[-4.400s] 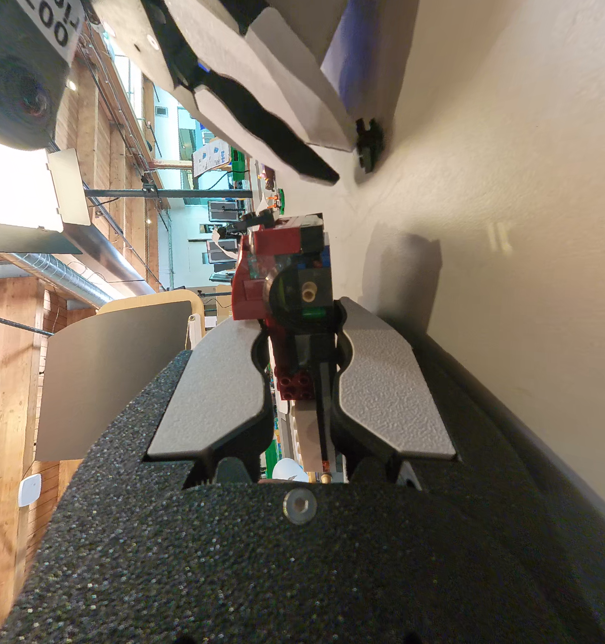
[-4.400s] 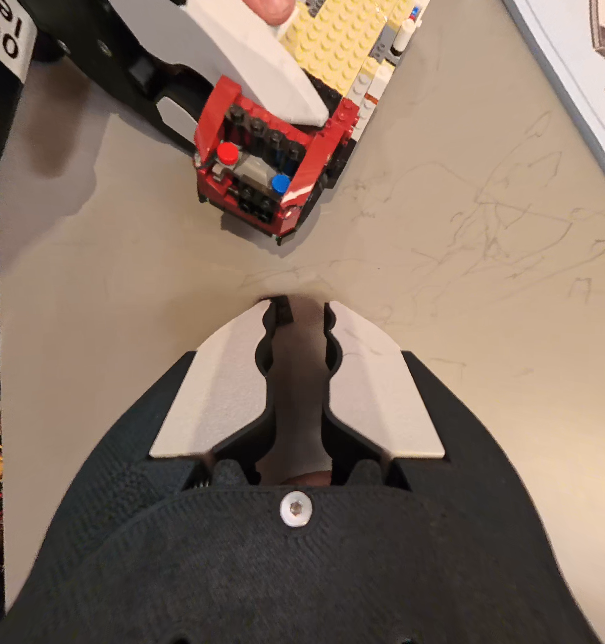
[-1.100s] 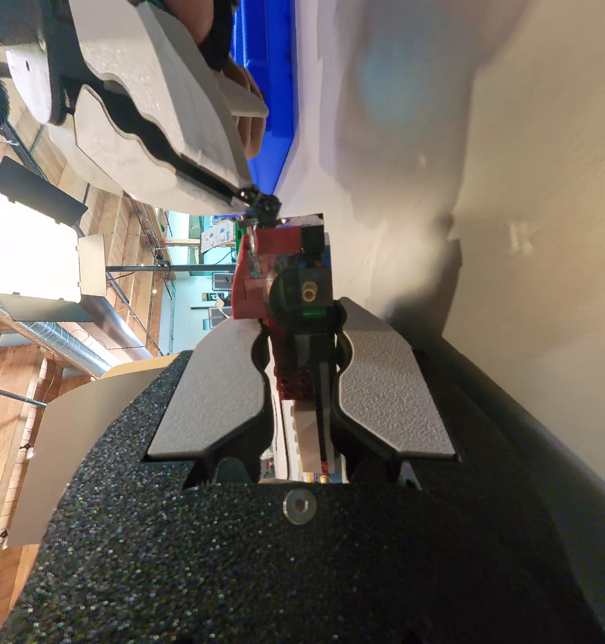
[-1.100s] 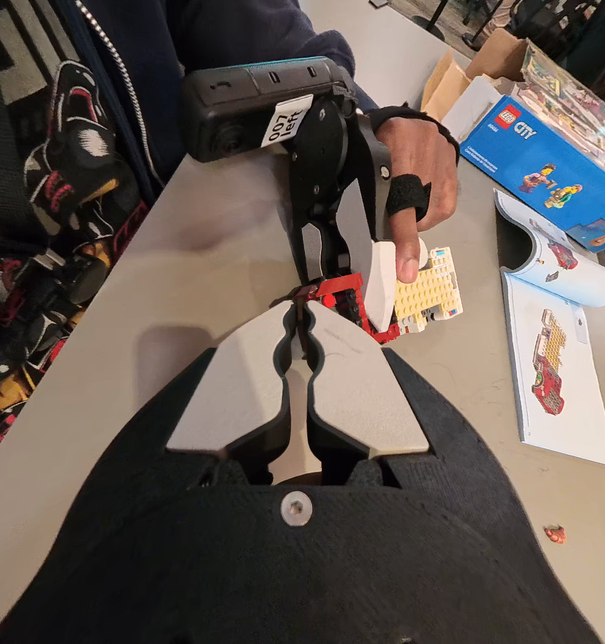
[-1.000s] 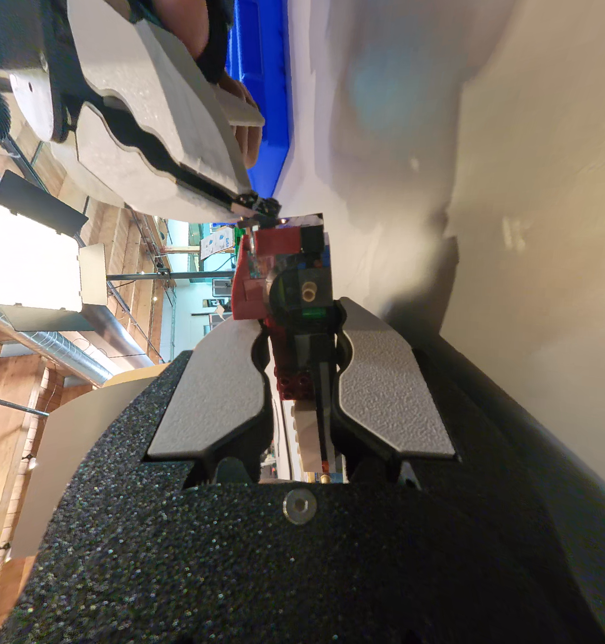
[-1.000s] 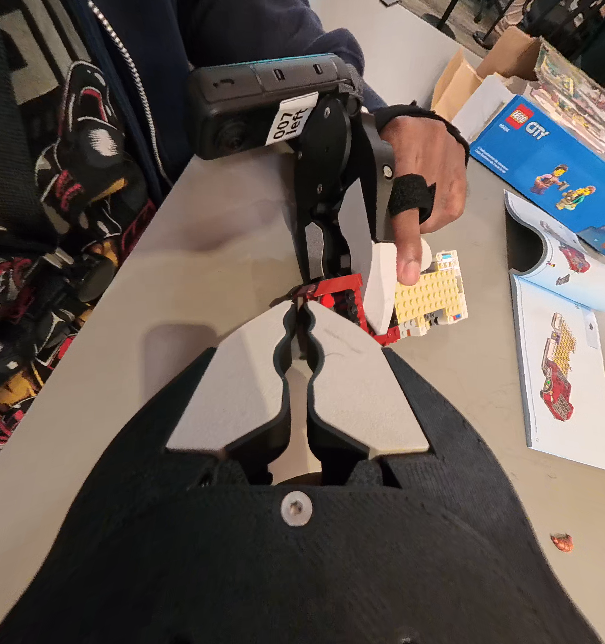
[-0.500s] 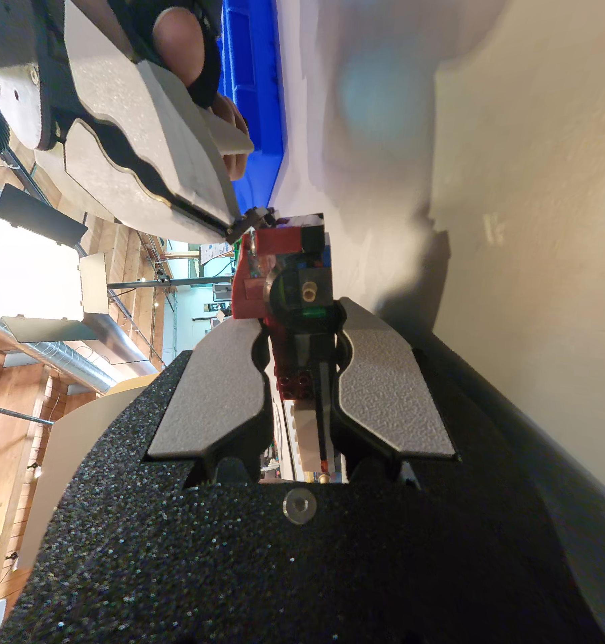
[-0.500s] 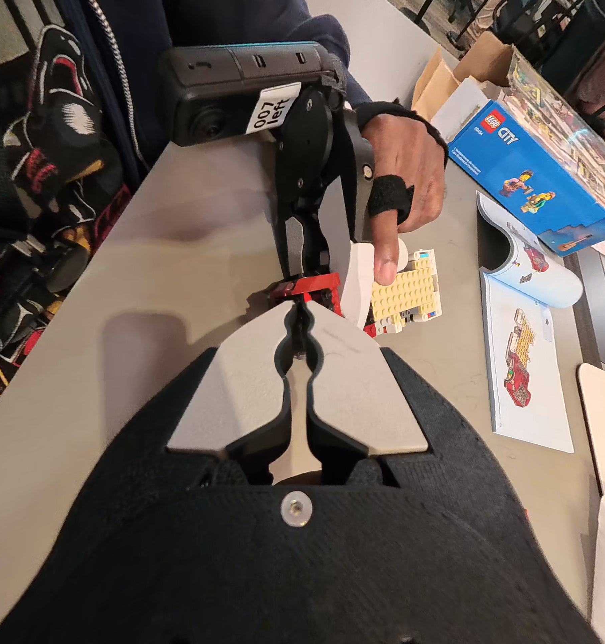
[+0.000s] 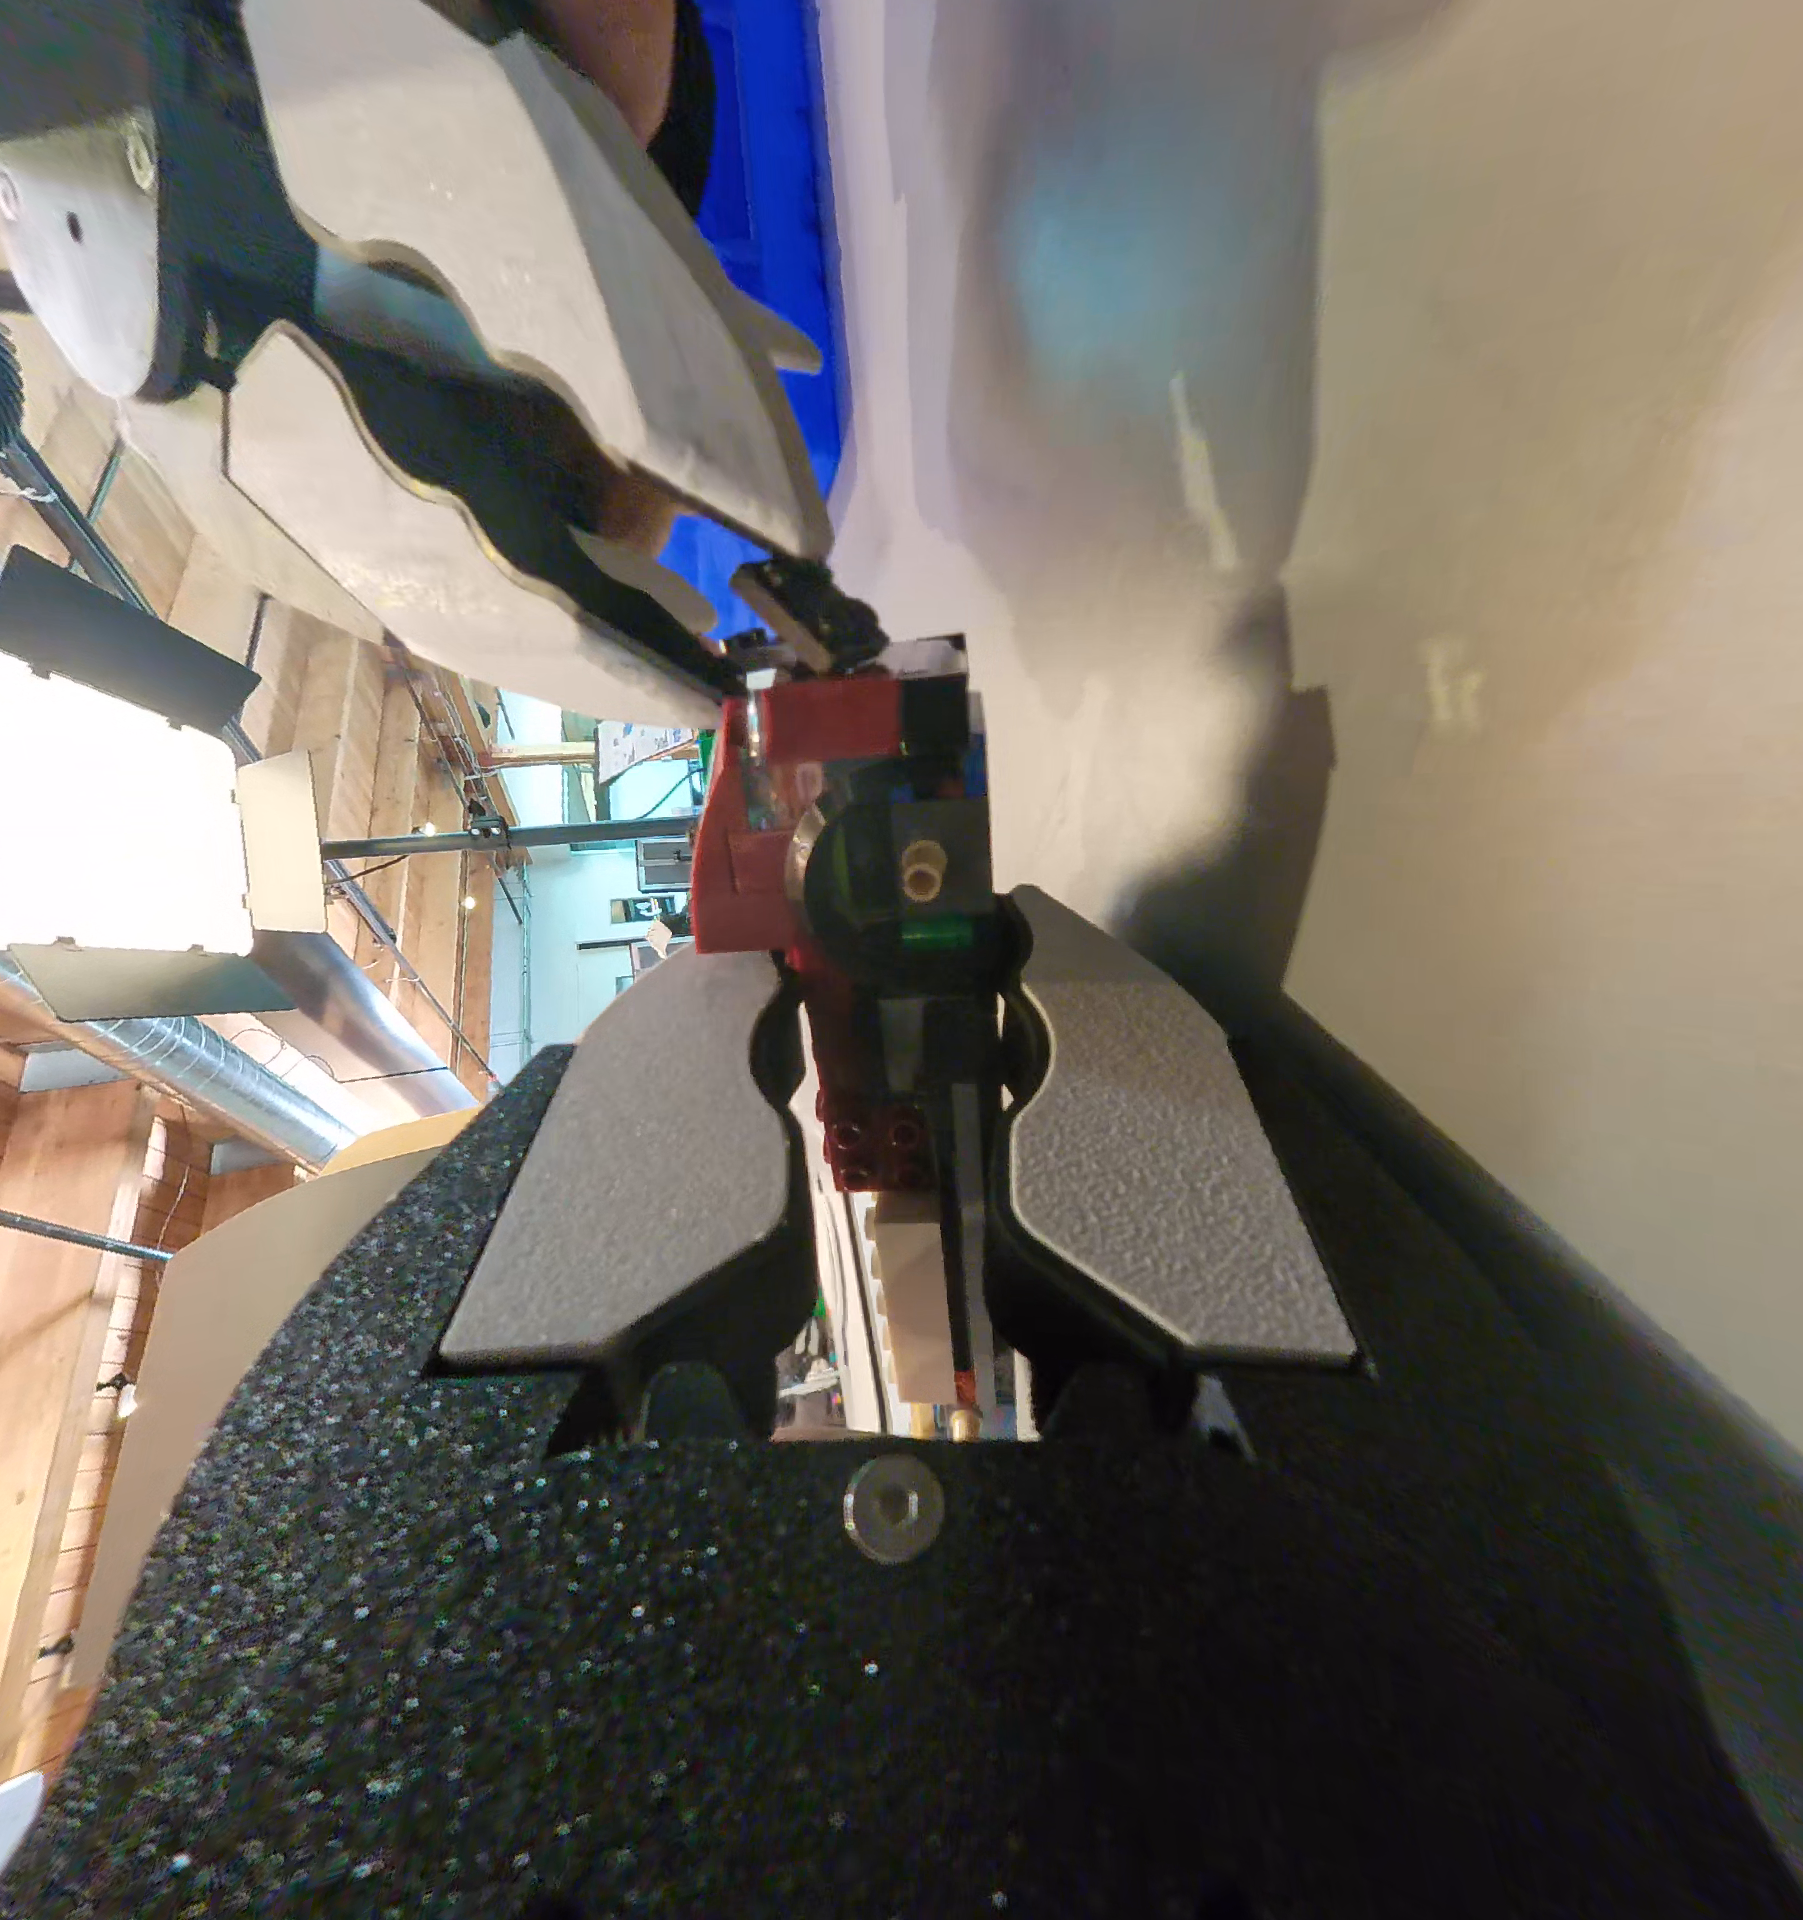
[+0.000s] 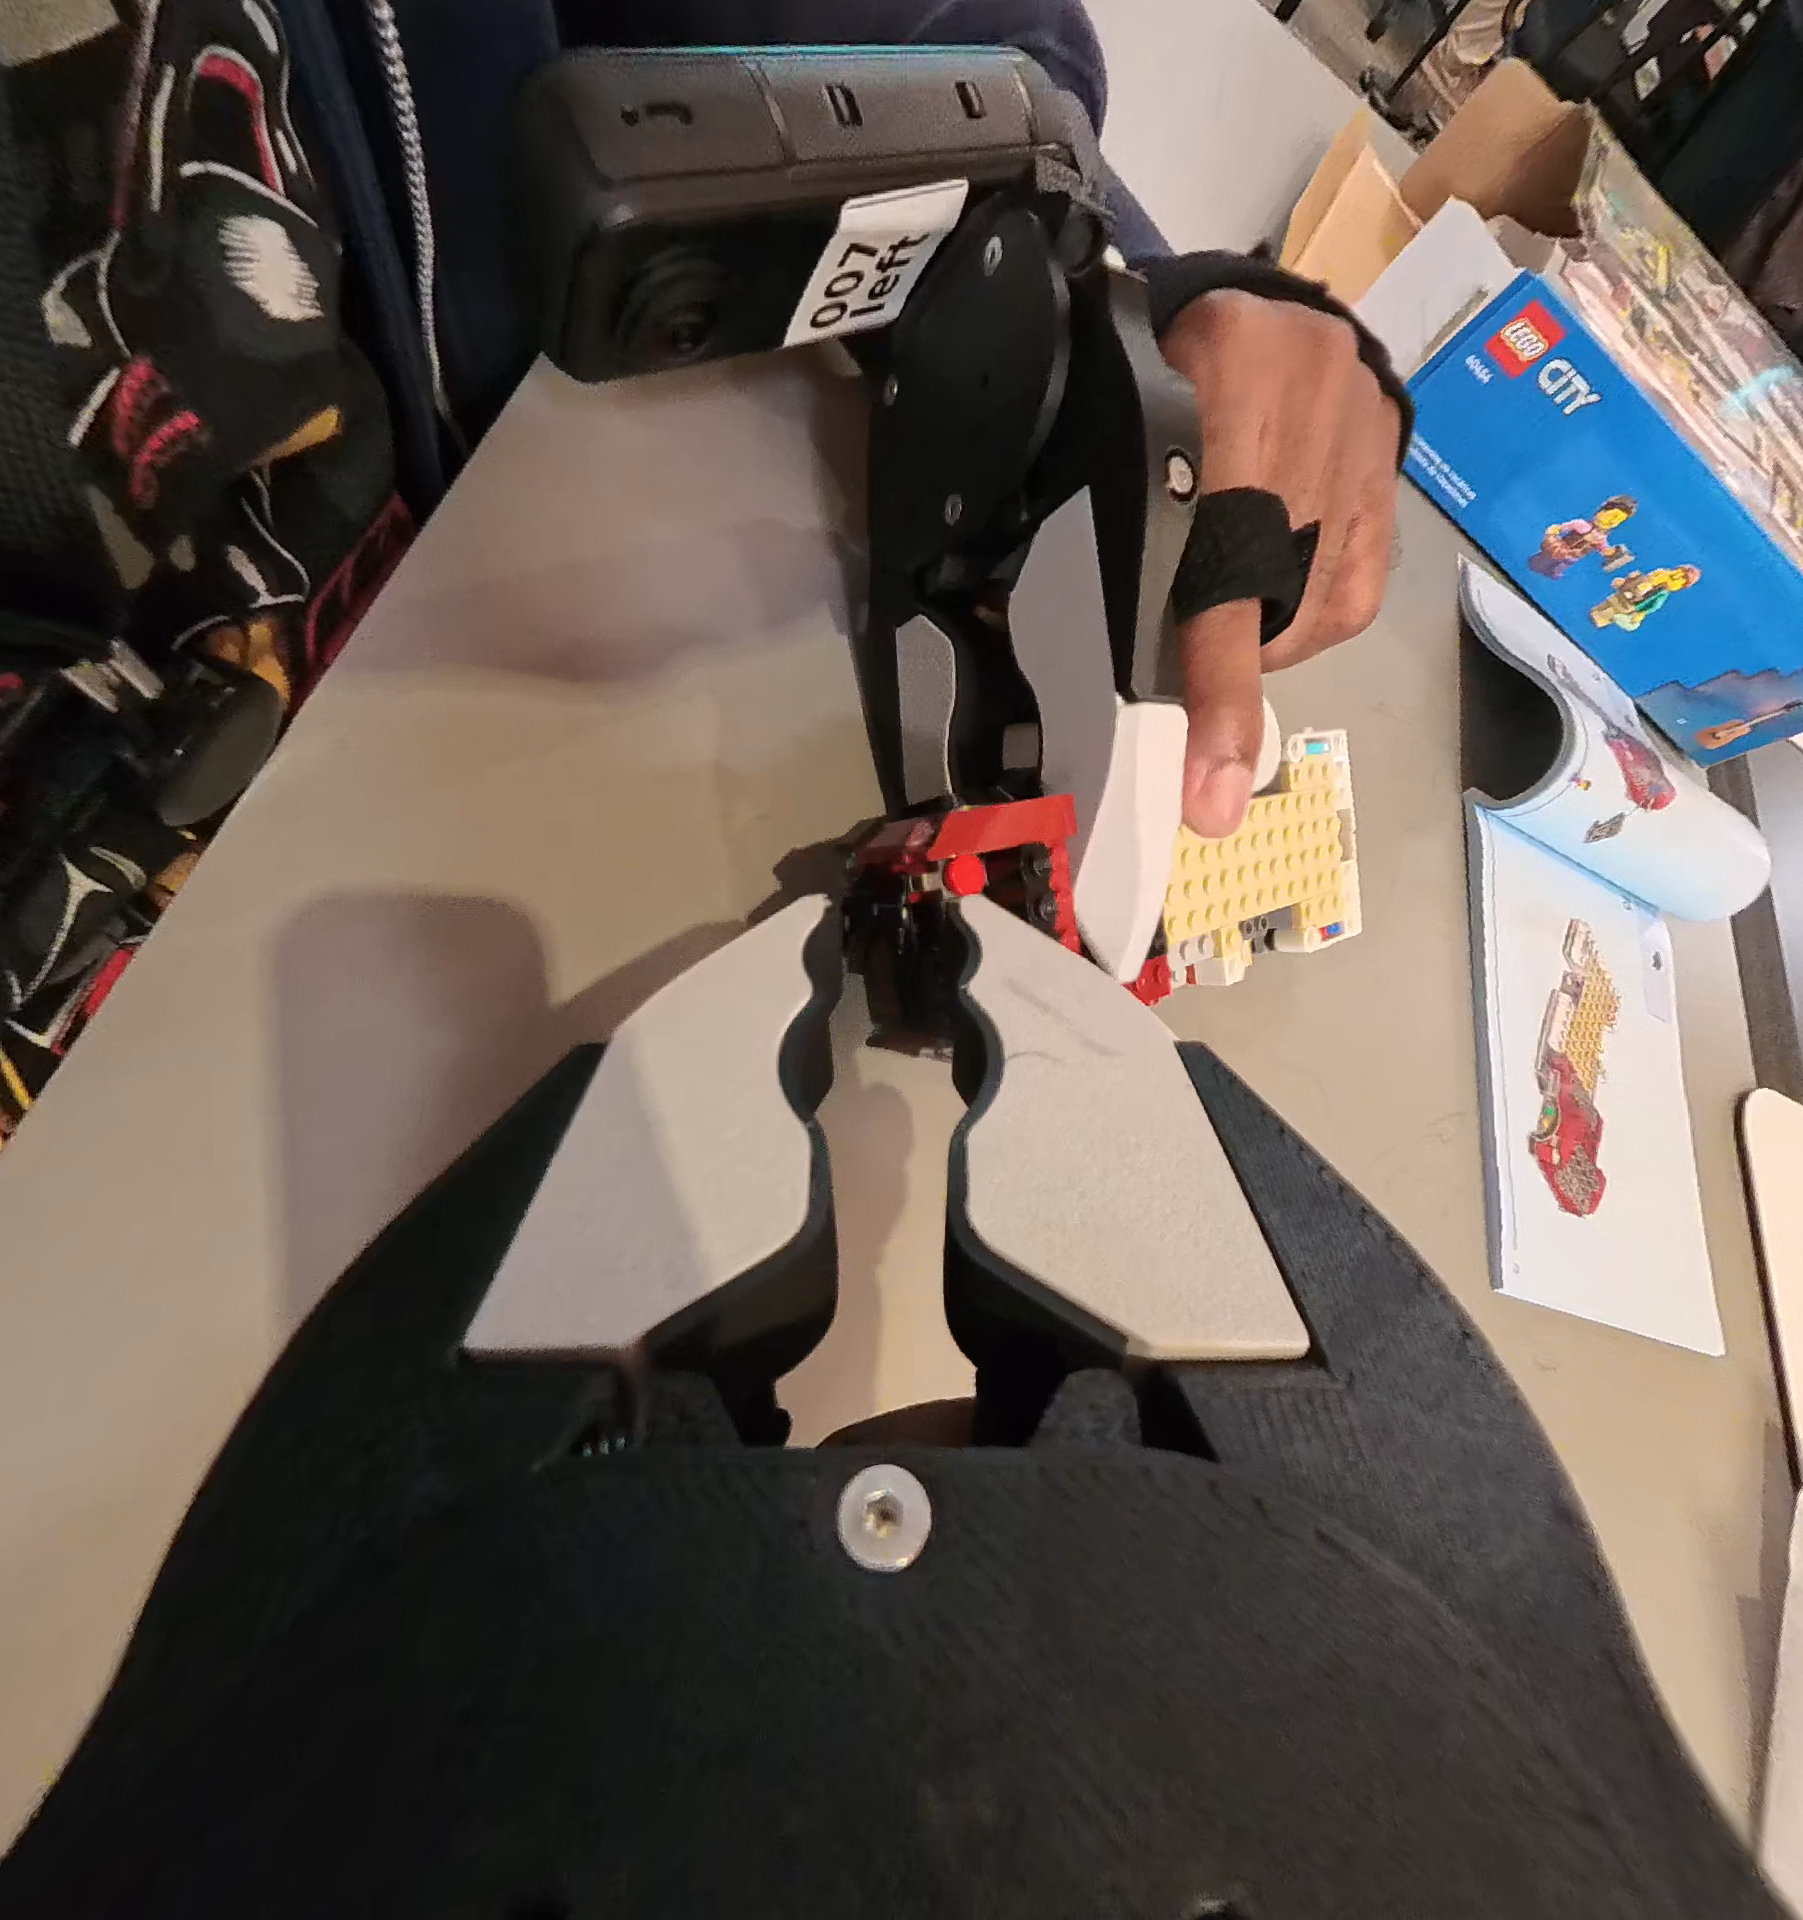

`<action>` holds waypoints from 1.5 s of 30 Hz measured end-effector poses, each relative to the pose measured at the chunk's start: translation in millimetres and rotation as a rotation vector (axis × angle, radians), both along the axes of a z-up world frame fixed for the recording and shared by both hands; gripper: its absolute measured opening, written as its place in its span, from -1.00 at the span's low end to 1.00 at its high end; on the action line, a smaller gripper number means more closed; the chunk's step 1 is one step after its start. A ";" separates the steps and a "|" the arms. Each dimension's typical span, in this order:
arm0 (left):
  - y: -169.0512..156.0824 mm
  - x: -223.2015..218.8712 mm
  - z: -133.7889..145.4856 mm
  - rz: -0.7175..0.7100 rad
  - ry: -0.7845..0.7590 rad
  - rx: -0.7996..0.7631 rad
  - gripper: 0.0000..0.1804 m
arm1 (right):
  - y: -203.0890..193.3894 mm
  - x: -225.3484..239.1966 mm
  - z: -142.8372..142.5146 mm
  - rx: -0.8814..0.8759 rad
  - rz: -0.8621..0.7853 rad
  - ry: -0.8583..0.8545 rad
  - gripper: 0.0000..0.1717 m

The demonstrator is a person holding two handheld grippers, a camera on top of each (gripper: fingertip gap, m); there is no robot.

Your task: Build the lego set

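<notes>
Clamped between the two grey fingers of the left gripper [image 9: 897,997] is one red, black and cream toy-brick vehicle model [image 9: 855,821], both pads pressing its sides; in the right wrist view that same gripper [image 10: 990,821] stands upright over the model [image 10: 1022,862], which rests on the beige tabletop [image 10: 564,727], and one hand [image 10: 1281,499] with a black strap round a finger grips its handle. Close in front, the right gripper [image 10: 897,925] has its two grey fingers parted a little, and the dark near end of the model sits in the gap between their tips; in the left wrist view those fingers [image 9: 606,395] stand apart, with one small black brick piece [image 9: 803,613] at their tips, touching the model's red top edge. Whether the pads still press that piece cannot be told. To the right of the model lies one open instruction booklet [image 10: 1593,1091], and farther right and back one blue toy box [image 10: 1624,499]. At the far right stands one brown cardboard box [image 10: 1344,197]. On the left, at the table's edge, a person's dark patterned clothing [image 10: 128,416] fills the view.
</notes>
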State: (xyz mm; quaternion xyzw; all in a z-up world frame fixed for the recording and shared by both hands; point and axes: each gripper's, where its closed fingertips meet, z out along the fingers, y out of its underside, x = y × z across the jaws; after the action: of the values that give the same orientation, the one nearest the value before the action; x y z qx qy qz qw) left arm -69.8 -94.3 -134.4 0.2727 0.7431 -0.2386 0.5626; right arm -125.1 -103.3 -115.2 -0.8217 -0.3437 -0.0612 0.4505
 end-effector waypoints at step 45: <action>3.9 3.0 0.4 0.046 -0.073 0.083 -0.62 | -2.2 3.5 -7.5 -0.048 -0.060 -0.520 -0.92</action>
State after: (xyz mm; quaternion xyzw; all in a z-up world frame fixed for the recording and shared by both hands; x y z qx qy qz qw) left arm -66.8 -90.4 -134.0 0.2871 0.7373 -0.1843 0.5831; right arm -121.6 -105.4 -122.7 -0.7986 -0.4248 -0.2753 0.3255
